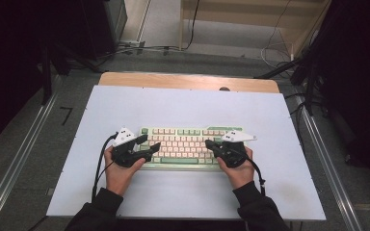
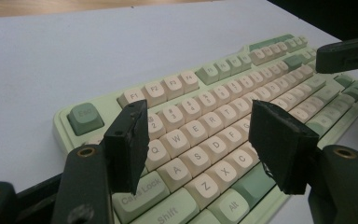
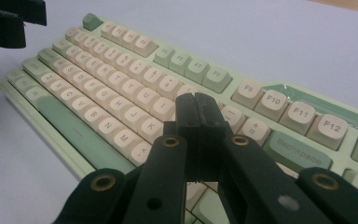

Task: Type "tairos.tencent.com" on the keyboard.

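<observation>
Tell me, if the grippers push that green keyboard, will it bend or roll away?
Probably neither. The keyboard looks like a stiff, chunky plastic slab lying flat on the white table, so it would likely slide, not roll or tip. Its keys may wobble or press down if poked.

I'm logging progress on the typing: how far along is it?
Done: the keyboard lies flat on the white table, both grippers over it. In hand: the right gripper has its jaws shut over the right-hand keys, the left gripper open above the left-hand keys. What remains I cannot tell.
</observation>
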A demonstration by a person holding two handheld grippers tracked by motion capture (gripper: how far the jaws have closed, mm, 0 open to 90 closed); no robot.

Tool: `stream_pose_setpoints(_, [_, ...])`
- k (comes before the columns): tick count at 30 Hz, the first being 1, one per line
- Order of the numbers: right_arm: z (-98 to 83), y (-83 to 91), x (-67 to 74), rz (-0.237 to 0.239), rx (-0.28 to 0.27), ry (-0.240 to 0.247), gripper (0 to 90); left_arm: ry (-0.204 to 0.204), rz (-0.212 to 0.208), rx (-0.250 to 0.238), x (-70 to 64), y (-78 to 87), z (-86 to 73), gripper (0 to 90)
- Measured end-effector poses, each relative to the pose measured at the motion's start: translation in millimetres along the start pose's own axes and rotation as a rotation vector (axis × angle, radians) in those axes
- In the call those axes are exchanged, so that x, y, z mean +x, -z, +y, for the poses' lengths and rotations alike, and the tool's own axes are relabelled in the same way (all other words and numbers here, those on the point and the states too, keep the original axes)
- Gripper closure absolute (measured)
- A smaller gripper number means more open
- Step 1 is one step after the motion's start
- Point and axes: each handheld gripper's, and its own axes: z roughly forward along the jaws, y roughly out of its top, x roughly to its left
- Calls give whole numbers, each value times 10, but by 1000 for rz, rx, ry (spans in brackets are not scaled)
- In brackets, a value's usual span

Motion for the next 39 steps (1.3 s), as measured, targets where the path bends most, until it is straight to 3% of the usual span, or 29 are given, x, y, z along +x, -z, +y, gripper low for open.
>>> stream_pose_setpoints(12, [80,-141,29,9,6,15,877,14,22,-7,8,78,-43,392])
stream_pose_setpoints(39, [142,-503,171,12,81,60,877,22,19,3,37,42,-50,392])
